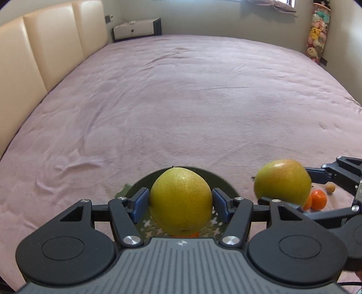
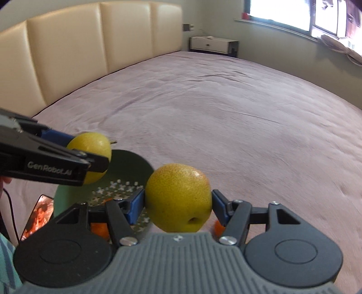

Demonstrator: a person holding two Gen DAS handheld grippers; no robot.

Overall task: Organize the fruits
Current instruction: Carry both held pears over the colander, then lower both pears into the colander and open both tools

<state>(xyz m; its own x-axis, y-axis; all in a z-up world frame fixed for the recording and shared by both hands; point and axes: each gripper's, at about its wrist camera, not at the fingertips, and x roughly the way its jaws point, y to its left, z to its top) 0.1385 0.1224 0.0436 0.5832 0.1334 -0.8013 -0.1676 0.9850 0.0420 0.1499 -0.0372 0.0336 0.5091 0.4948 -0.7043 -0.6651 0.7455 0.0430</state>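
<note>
Lower centre of the left wrist view: left gripper clamping a yellow pear between blue pads, hovering over the green perforated bowl, probably for depositing. Lower centre of the right wrist view: right gripper clamping a second pear beside that bowl, likely waiting its turn. Tangerines lying on the pink bedspread. Cream headboard filling upper left; nightstand standing beyond.

Pink bed, cream headboard, white nightstand, bright window.
</note>
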